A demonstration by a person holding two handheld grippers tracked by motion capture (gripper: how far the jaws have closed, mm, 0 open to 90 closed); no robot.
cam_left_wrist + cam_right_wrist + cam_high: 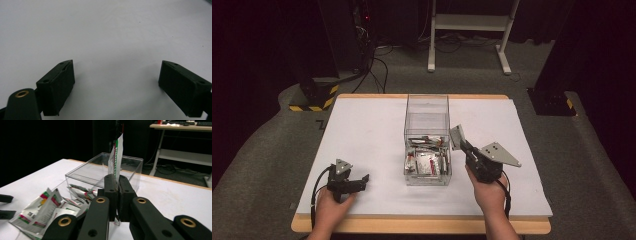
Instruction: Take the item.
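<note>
A sachet (116,157) is pinched upright between the closed fingers of the right gripper (116,185), just right of the clear box (427,120), where more sachets (426,160) are heaped. The left gripper (116,87), well left of the box, is held wide open over the worktop (105,30), empty.

both hand-held grippers are matte black plastic, the left gripper (362,180) and right gripper (460,143) each topped by a grey three-cornered plate with small holes. blocky fingers (58,87), brass-ringed pivots, black trailing cables. bare forearms, no sleeves.
</note>
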